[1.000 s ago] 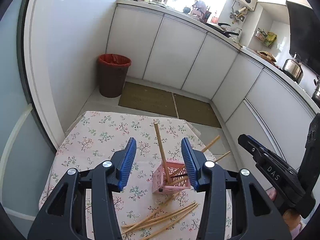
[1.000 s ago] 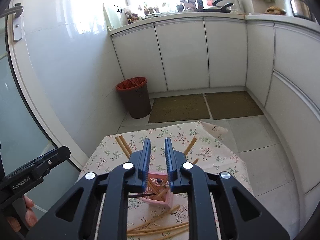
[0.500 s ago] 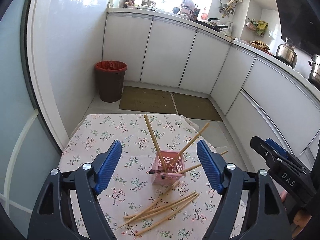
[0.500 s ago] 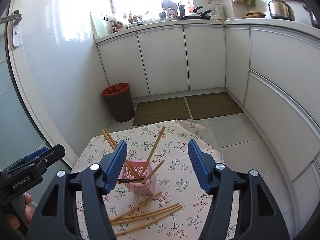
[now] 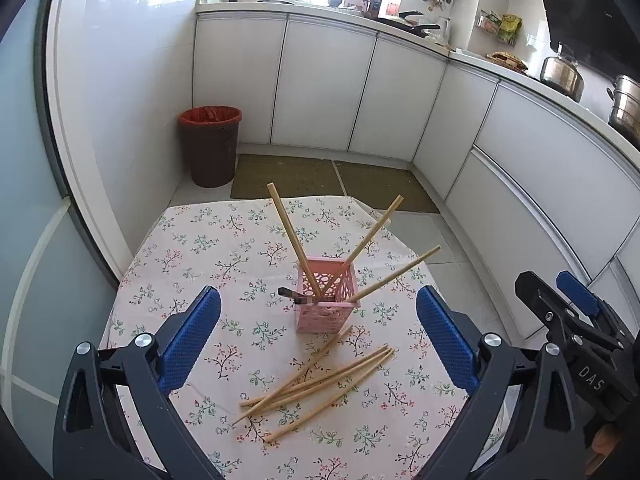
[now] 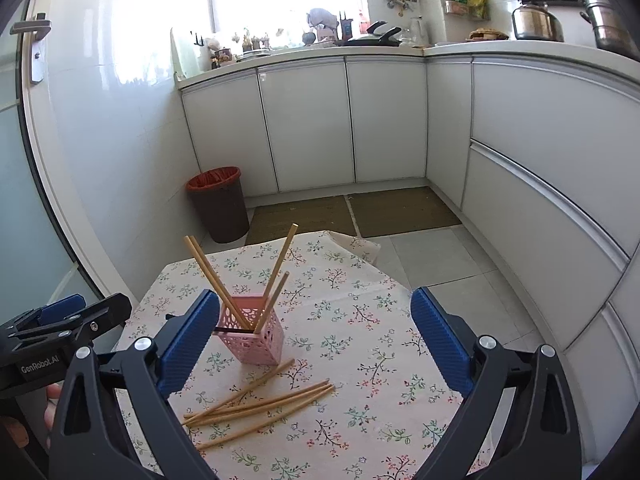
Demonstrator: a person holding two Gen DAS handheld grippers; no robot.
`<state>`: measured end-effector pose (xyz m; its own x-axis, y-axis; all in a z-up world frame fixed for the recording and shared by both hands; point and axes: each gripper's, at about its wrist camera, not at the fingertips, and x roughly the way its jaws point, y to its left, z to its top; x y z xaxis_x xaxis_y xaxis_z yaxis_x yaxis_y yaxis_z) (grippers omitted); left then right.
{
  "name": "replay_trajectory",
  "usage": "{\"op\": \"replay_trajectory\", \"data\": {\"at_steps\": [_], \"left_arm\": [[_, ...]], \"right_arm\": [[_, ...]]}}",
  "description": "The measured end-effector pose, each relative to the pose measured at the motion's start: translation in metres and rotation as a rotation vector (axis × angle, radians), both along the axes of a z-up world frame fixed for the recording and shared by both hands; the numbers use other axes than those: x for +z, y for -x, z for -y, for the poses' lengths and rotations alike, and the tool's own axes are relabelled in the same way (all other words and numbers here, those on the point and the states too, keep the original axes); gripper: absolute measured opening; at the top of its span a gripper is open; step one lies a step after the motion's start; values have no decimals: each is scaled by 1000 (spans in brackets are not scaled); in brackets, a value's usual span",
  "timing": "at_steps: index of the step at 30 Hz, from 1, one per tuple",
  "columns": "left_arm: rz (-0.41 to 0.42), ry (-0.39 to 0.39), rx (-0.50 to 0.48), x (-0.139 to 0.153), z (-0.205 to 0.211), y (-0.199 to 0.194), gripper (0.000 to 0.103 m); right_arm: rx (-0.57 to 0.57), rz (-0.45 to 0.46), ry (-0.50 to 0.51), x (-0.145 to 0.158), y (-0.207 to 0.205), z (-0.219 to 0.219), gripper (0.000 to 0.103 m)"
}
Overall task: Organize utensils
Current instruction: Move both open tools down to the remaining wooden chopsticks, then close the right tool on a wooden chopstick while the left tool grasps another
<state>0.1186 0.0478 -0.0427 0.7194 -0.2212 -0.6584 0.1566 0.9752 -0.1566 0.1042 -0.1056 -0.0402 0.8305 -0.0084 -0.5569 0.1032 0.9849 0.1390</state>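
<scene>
A pink perforated holder stands on the floral tablecloth; it also shows in the right wrist view. Several wooden chopsticks lean in the holder, and a dark-tipped one lies across its rim. Several more chopsticks lie loose on the cloth in front of it, and also show in the right wrist view. My left gripper is open and empty, above the loose pile. My right gripper is open and empty, to the right of the holder.
A brown bin with a red liner stands on the floor beyond the table, next to two floor mats. White cabinets line the back and right. The table edge drops off at the right.
Both grippers have opened wide and pulled back and up from the holder. One second ago the right gripper was nearly shut just above the holder.
</scene>
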Motion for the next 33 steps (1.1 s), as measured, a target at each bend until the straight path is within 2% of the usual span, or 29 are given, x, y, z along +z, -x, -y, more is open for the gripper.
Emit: {"op": "replay_trajectory", "data": {"at_steps": [6, 10, 16, 21, 24, 27, 28, 30, 33], "left_arm": [[-47, -60, -67, -17, 15, 3, 96], [-153, -107, -158, -46, 33, 0, 96], [-321, -185, -317, -99, 73, -9, 96], [-450, -231, -428, -148, 106, -20, 96], [-453, -325, -546, -172, 130, -20, 96], [-408, -445, -655, -189, 152, -19, 92], [-409, -455, -677, -192, 156, -19, 91], [-441, -444, -707, -199, 162, -24, 83], [-463, -448, -716, -206, 168, -30, 80]], "right_arm": [[-28, -31, -8, -19, 15, 16, 96], [-110, -81, -58, -50, 30, 45, 96], [-239, -333, -198, -137, 52, 102, 96], [-277, -456, -277, -178, 65, 118, 96], [-271, -463, -305, -182, 68, 121, 96], [-270, -456, -296, -183, 67, 121, 96], [-269, -461, -302, -185, 67, 122, 96], [-262, -482, -324, -189, 65, 123, 96], [-253, -508, -352, -195, 61, 125, 96]]}}
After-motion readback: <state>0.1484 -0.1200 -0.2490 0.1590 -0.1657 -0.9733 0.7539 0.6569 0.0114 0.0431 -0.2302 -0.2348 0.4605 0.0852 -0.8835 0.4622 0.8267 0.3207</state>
